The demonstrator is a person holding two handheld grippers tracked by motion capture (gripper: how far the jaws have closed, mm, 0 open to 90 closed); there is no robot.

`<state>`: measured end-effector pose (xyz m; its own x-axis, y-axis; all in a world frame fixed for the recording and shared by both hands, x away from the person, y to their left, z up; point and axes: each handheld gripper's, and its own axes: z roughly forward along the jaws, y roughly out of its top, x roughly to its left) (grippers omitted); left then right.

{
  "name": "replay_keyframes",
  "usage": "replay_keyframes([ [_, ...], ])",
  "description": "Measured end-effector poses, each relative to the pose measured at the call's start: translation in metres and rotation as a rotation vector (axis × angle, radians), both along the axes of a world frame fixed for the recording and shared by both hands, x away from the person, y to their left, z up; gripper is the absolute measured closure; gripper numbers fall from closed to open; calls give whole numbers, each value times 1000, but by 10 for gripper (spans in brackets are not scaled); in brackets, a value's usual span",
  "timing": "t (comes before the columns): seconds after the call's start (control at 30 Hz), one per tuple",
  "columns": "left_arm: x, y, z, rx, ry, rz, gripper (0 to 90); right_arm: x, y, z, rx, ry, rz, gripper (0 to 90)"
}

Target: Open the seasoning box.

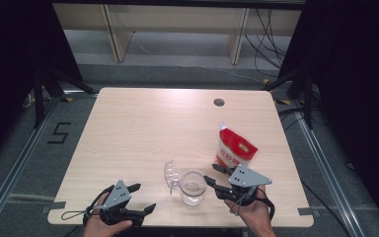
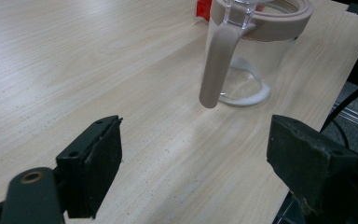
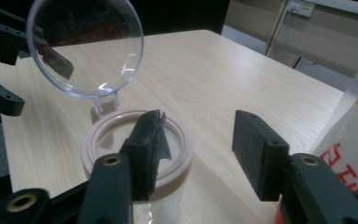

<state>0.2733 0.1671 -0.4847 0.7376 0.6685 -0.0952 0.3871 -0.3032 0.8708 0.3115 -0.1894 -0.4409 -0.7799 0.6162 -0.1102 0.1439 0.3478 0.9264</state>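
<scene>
My jar by the bench's near edge has its lid flipped up; both grippers gape empty, refill pouch untouched.

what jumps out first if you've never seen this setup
A clear jar with a pinkish rim stands near the front edge of the wooden table, its round lid flipped up on a hinge. A red and white pouch stands just behind the right gripper, jaws open beside the jar.
</scene>
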Motion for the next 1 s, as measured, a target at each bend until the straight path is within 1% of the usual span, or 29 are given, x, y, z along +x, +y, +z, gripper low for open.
replay_keyframes([
  [0.1, 0, 1, 1, 4, 0, -1, 166, 1, -2, -2, 2, 2, -5, 482],
  [0.13, 1, 0, 0, 1, 4, -3, 163, 1, -5, -4, -2, 17, -7, 462],
  [0.23, 0, 1, 0, 13, 4, 0, 163, 1, -7, -6, -6, 20, -9, 451],
  [0.27, 0, 1, 0, 11, 4, 0, 163, 0, -9, -6, 1, 24, -20, 443],
  [0.3, 1, 1, 0, 5, 2, -2, 163, 2, -11, -6, -2, 11, -19, 434],
  [0.33, 1, 1, 0, 9, 0, -3, 163, 2, -13, -7, 13, 14, -19, 430],
  [0.37, 1, 1, 0, 9, 0, -3, 163, 2, -13, -7, 13, 14, -19, 430],
  [0.4, 1, 1, 0, 13, 2, 0, 163, 0, -16, -6, 5, 34, -36, 422],
  [0.43, 1, 0, 1, 14, 5, 3, 163, 0, -16, -6, 5, 34, -36, 422],
  [0.47, 2, 0, 0, 6, 5, -6, 163, -1, -16, -7, 6, 48, -29, 419],
  [0.53, 2, 0, 0, 7, 5, -7, 163, -1, -17, -8, 8, 52, -24, 418],
  [0.57, 2, -1, 0, 7, 6, -7, 163, -1, -17, -8, 8, 52, -24, 418],
  [0.6, 1, 0, 0, 8, 6, -6, 163, -2, -17, -9, 14, 51, -43, 417],
  [0.63, 1, 0, 0, 6, 7, -5, 163, -1, -18, -10, 13, 32, -32, 416],
  [0.67, 1, 0, 0, 8, 5, -4, 163, -2, -19, -10, 15, 30, -35, 414],
  [0.7, 1, 0, 0, 4, 6, 3, 163, -2, -19, -10, 15, 30, -35, 414],
  [0.73, 1, 1, 0, 13, 4, -1, 163, -2, -19, -10, 10, 34, -26, 413],
  [0.77, 1, 1, 0, 21, 5, -1, 163, -5, -20, -11, 0, 44, -36, 407],
  [0.8, 1, 2, 1, 22, 5, -2, 163, -5, -20, -12, -5, 33, -29, 406],
  [0.83, 1, 1, 0, 11, 6, -2, 163, -5, -20, -12, -5, 33, -29, 406],
  [0.87, 0, 1, 0, 13, 5, -3, 163, -7, -22, -14, 4, 44, -43, 405],
  [0.9, 0, 1, 0, 13, 5, -3, 163, -7, -22, -14, 4, 44, -43, 405],
  [0.93, 0, 1, 0, 13, 4, -4, 163, -8, -23, -14, 4, 70, -41, 404],
  [0.97, 0, 1, 0, 13, 5, -3, 163, -7, -25, -15, -7, 38, -42, 404],
  [1.0, 0, 0, -1, 0, 8, -3, 163, -9, -29, -16, -11, 49, -54, 402],
])
